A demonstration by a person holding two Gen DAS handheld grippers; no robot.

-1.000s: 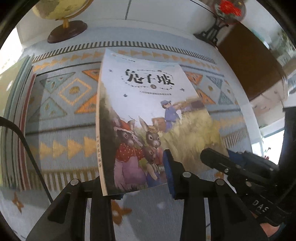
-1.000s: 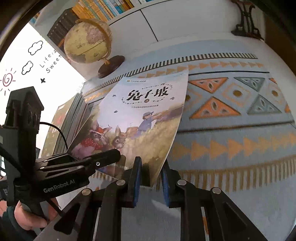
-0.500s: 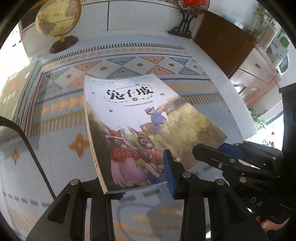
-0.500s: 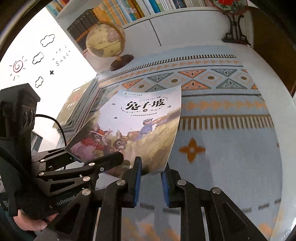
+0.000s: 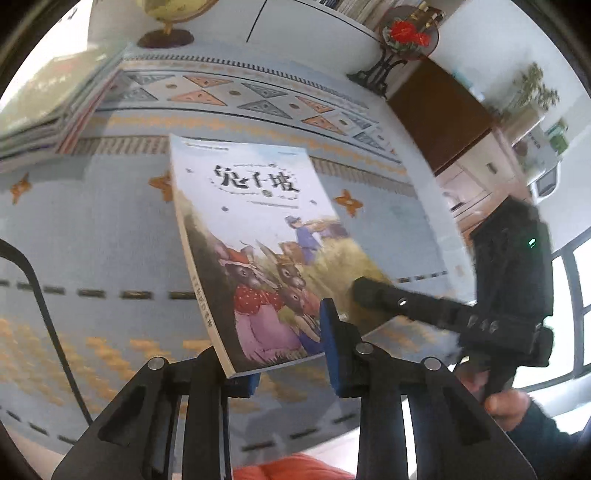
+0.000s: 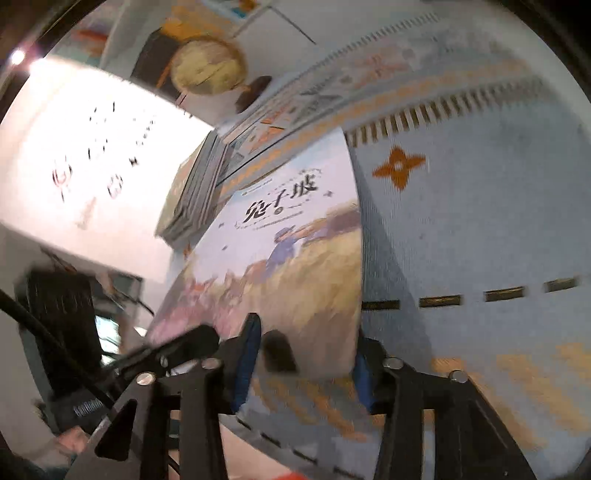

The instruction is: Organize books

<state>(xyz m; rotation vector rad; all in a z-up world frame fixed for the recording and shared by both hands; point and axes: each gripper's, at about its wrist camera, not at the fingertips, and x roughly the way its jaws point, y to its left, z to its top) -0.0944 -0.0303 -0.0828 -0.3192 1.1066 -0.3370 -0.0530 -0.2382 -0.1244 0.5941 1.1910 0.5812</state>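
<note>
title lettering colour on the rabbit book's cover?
Black, on a pale sky-blue background of the rabbit book. Sharpest in the left wrist view.

pale blue cloth (image 5: 92,240) — orange diamonds, grey triangles, dashed stripes — under a white-and-gold rabbit-picture book (image 5: 266,236)

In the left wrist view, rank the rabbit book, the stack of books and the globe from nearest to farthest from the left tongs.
1. Rabbit book: between the left tongs.
2. Stack of books: far left on the rug.
3. Globe: top, beyond the rug.

The globe (image 5: 173,7) is cut off at the top edge; the wall writing (image 6: 92,147) is blurred beyond reading.
</note>
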